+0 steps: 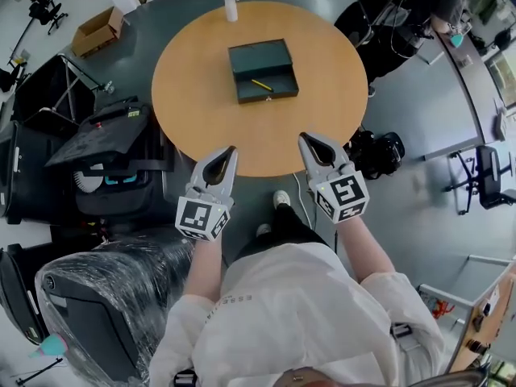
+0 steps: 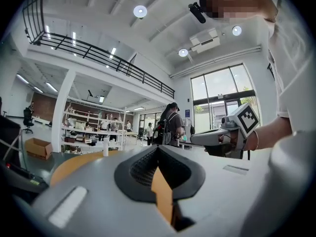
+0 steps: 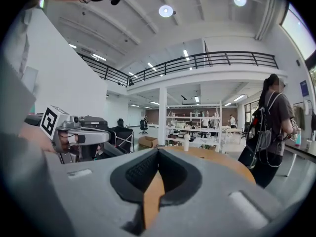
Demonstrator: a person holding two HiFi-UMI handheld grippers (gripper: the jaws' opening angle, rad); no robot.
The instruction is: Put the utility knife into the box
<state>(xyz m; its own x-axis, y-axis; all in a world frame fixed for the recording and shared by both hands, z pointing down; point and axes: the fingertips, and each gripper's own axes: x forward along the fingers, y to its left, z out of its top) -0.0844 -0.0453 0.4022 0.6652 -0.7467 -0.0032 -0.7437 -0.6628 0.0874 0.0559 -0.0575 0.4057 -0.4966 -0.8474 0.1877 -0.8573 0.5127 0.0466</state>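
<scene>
A dark green open box (image 1: 262, 71) sits near the middle of the round orange table (image 1: 193, 111). The yellow utility knife (image 1: 261, 85) lies inside it, toward the front wall. My left gripper (image 1: 230, 151) hovers at the table's near edge, jaws shut and empty. My right gripper (image 1: 305, 139) hangs beside it at the same edge, also shut with nothing held. In the left gripper view the left gripper (image 2: 158, 149) shows its jaws closed together, tilted up toward the room. The right gripper view shows the right gripper (image 3: 158, 154) closed the same way. The box is hidden in both gripper views.
A white bottle (image 1: 230, 5) stands at the table's far edge. A cardboard box (image 1: 97, 31) lies on the floor far left. Dark equipment cases (image 1: 113, 147) and a wrapped chair (image 1: 105, 297) crowd the left side. A person with a backpack (image 3: 271, 127) stands to the right.
</scene>
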